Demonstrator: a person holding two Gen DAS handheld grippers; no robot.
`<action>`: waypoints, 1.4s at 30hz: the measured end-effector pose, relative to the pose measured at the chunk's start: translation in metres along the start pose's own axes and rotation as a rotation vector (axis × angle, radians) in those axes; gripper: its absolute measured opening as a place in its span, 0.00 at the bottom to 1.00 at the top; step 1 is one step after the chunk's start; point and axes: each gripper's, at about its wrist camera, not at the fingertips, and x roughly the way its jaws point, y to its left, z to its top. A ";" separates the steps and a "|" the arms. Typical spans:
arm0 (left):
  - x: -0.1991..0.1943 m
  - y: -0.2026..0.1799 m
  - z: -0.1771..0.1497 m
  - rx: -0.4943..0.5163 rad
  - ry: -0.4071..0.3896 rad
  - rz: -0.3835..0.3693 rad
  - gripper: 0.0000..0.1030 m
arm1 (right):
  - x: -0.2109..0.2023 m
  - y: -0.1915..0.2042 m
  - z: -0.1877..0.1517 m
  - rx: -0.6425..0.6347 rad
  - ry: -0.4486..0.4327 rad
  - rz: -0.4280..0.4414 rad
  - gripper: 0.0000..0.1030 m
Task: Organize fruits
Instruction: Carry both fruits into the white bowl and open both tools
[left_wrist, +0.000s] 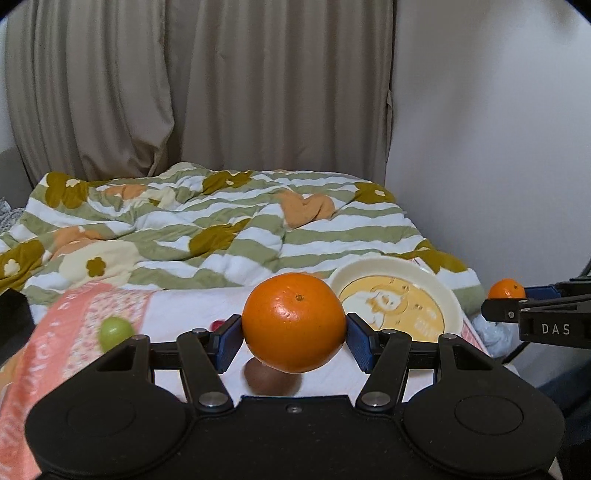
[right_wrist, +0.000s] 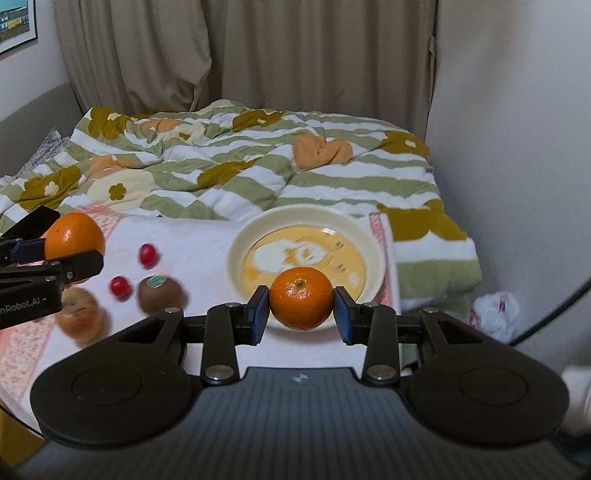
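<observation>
Left wrist view: left gripper (left_wrist: 294, 334) grasps a large orange (left_wrist: 293, 322) by its sides, lifted clear of the cloth. Risk: the round fruit could roll from the pads.

Right wrist view: right gripper (right_wrist: 301, 308) clenches a small mandarin (right_wrist: 300, 297). The plate (right_wrist: 240, 246) just beyond the jaws is empty.

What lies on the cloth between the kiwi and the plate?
Nothing: in the right wrist view only bare white cloth runs between the kiwi and the plate.
</observation>
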 end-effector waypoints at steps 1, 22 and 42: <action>0.009 -0.005 0.004 0.003 0.003 -0.002 0.62 | 0.006 -0.007 0.004 -0.004 -0.001 0.002 0.51; 0.186 -0.075 0.046 0.255 0.143 -0.158 0.62 | 0.129 -0.088 0.046 0.142 0.081 -0.037 0.51; 0.198 -0.082 0.045 0.341 0.126 -0.164 0.98 | 0.131 -0.111 0.046 0.190 0.096 -0.059 0.51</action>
